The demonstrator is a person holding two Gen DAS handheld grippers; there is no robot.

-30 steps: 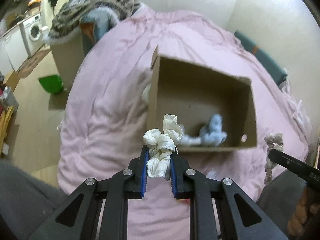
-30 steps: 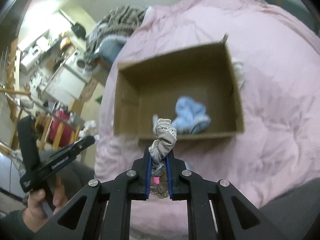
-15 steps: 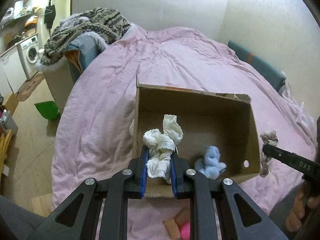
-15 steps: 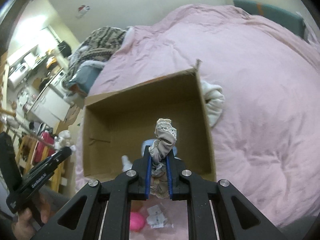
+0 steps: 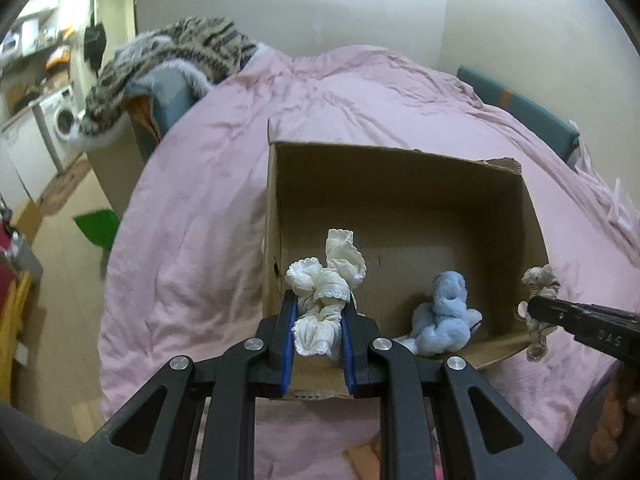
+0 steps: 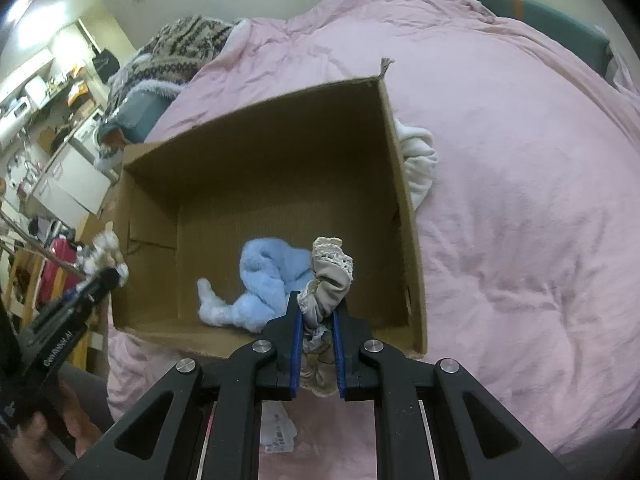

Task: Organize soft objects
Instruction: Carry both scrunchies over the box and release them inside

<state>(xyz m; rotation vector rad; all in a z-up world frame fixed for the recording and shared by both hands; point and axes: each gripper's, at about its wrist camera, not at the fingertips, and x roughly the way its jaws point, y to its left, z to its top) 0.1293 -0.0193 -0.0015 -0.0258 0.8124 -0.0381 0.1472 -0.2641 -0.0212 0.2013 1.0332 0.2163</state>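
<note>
Left gripper [image 5: 319, 326]: jaws pinching a white lace-trimmed cloth [image 5: 326, 292]. Since a second ago it has come in over the near wall of the cardboard box [image 5: 400, 184]; the bundle now hangs just ahead of the jaws, above the box floor.

Right gripper [image 6: 317, 334]: jaws pinching a beige lace-edged cloth [image 6: 330, 280], likewise brought over the near rim.

Blue plush item [image 6: 266, 280]: already inside, just beyond the right jaws.

Judgement: both cloths look ready for release into the box.
</note>
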